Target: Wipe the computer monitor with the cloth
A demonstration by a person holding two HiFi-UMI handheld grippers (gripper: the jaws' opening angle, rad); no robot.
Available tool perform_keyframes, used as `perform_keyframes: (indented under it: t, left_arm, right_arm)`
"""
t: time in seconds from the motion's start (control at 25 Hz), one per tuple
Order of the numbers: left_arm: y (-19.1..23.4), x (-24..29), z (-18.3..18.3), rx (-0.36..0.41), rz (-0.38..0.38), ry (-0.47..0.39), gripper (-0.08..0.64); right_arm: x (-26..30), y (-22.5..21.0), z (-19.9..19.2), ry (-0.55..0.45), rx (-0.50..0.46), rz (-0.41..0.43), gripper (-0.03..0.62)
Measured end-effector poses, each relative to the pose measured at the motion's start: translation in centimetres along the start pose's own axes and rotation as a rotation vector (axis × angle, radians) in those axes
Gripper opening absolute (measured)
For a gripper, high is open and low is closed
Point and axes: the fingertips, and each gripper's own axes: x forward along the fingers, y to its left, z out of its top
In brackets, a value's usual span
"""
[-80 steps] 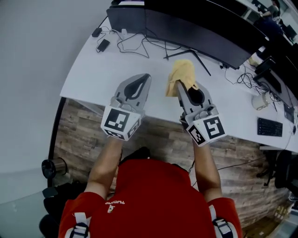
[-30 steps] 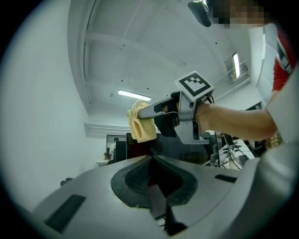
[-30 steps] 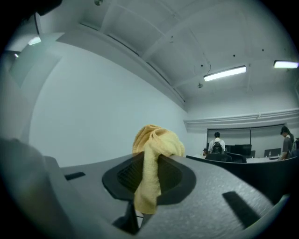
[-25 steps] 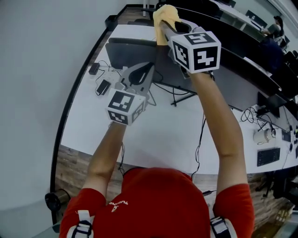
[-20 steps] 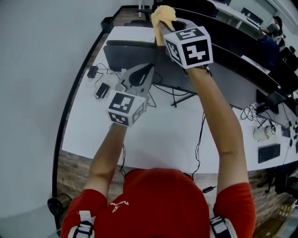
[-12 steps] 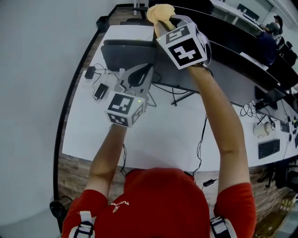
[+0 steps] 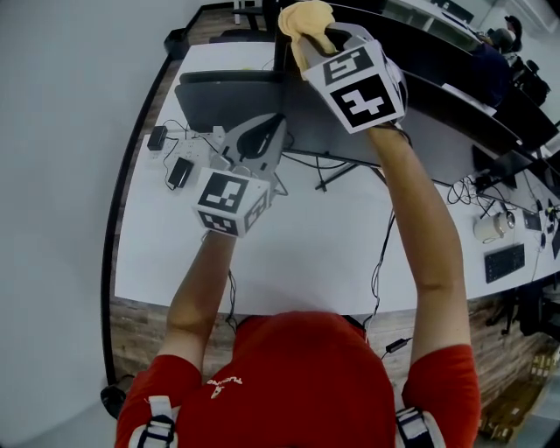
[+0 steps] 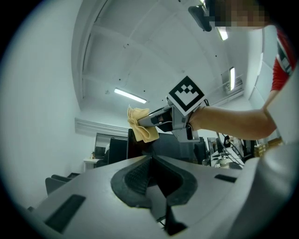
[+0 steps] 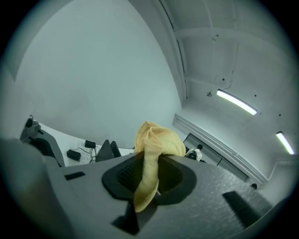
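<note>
Yellow cloth (image 7: 306, 17) sits pinched tight in my right gripper (image 7: 302, 45) up by the monitor (image 7: 229, 98) top edge, my left gripper (image 7: 275, 124) closed on nothing, so next I probably press it flat and sweep across.

A long white table (image 7: 289, 254), banded with a dark edge that curves along its left side, is set over a floor of brown wooden planks (image 7: 140, 319). Along the far side a wide dark computer monitor (image 7: 457, 131) is carried on thin black stand legs (image 7: 337, 171) spread on the white top, and a second dark screen panel (image 7: 223, 101) is stood just beside it at the left. Near that panel a small black power adapter (image 7: 158, 137) and a flat black device (image 7: 179, 172) are laid, with thin black cables trailing from them. A black cable (image 7: 378, 262) is draped over the near edge. Toward the right end a white mug (image 7: 486, 227) and a black keyboard (image 7: 507, 261) are placed.
</note>
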Motion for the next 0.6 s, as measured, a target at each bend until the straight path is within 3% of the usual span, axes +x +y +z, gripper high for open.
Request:
perform_keyframes:
  t: [0.6]
  left_arm:
    - [-6.2,4.0,-0.7,0.018,-0.025,0.024,0.009]
  right_arm:
    - [-6.4,-6.9,-7.9,0.015,0.065,-0.044,0.069]
